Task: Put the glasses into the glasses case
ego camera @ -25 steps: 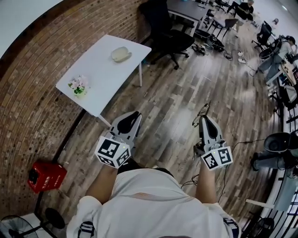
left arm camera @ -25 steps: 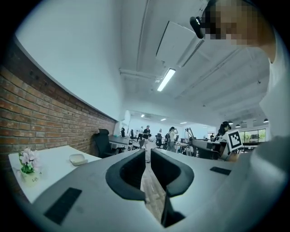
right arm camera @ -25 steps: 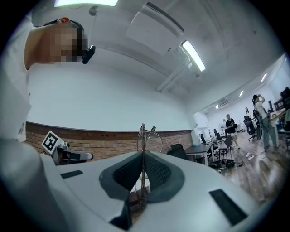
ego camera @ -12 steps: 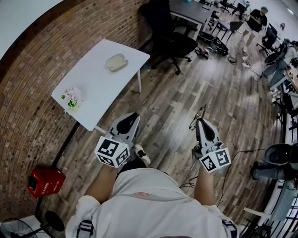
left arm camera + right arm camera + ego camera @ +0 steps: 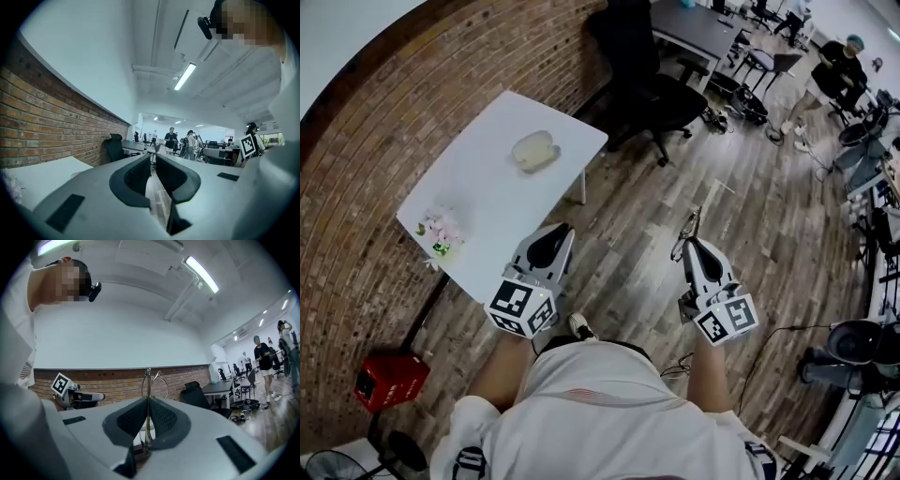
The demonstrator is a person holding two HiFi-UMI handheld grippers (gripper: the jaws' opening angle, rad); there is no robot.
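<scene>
The wooden floor [image 5: 628,244] is filling most of the head view. The white table [image 5: 483,202] is standing on it against the brick wall [image 5: 384,141], with a black office chair [image 5: 661,89] just past the table's far end. The person [image 5: 600,403] is standing off the table's near corner, holding both tools level in front of the body.

The left tongs [image 5: 553,239] are hovering at the table's near edge. They are slightly released, and only floor is showing through the gap. The right tongs [image 5: 692,248] are hanging well away from the table over open floor. They are clenched on the glasses [image 5: 685,228], whose thin frame is sticking up from between the pads in the right gripper view.

The glasses case [image 5: 534,150] is lying towards the table's far end, well apart from a small bunch of flowers [image 5: 439,232] at the table's near, wall-side corner. Whether the case is lying open is too small to tell.

The step in hand looks like the carry: the glasses are being brought to the table and are not yet over it. The next move probably calls for bringing the right tongs in over the case. The empty left tongs may be needed to steady or open it.

Against a second ago, the table is sitting nearer and lower in the head view. The left tongs, then clear of it, are now overlapping its edge. The glasses are staying in the same pinch.
</scene>
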